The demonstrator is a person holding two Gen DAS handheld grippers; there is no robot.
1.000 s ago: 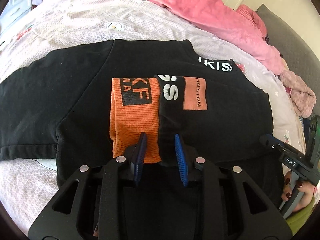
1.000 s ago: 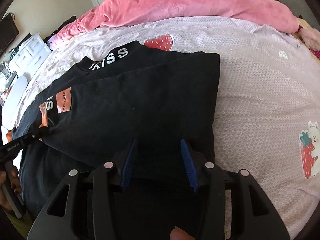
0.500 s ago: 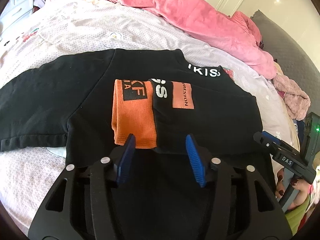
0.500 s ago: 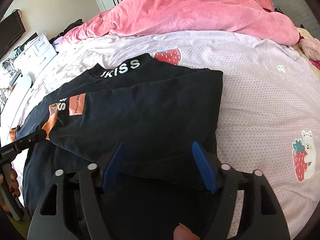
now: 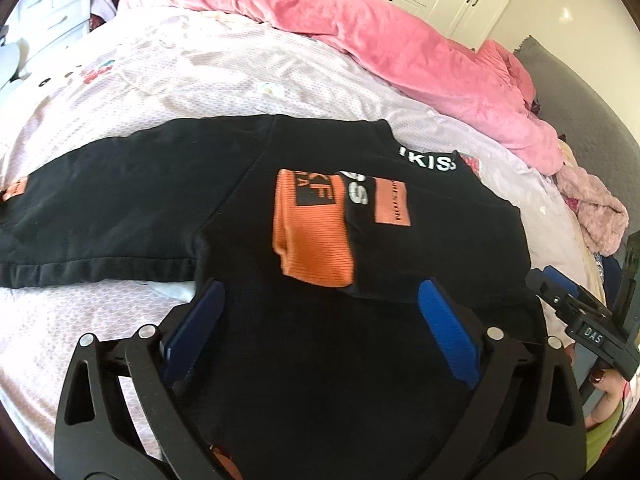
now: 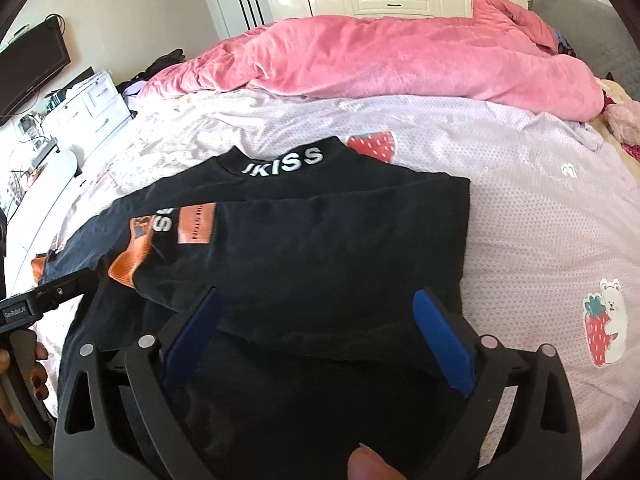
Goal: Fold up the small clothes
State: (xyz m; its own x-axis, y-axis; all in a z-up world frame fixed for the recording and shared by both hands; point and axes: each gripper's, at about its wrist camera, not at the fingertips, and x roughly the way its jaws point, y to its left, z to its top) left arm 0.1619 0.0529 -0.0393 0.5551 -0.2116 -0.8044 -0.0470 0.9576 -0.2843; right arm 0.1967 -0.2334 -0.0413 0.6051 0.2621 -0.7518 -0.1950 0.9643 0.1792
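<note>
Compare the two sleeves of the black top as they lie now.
The right sleeve is folded in across the body of the top; the left sleeve lies spread flat, out to the side on the bedsheet. The right sleeve's orange cuff lies in full view mid-chest; only a corner of the left sleeve's cuff shows at the picture's edge. Both are black with orange cuffs.

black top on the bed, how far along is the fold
Done: one sleeve with the orange cuff already lies folded across the black top. In hand: nothing; the left gripper and right gripper are both open over the hem. Left: the other sleeve lies spread out on the bedsheet, and the body is unfolded.
</note>
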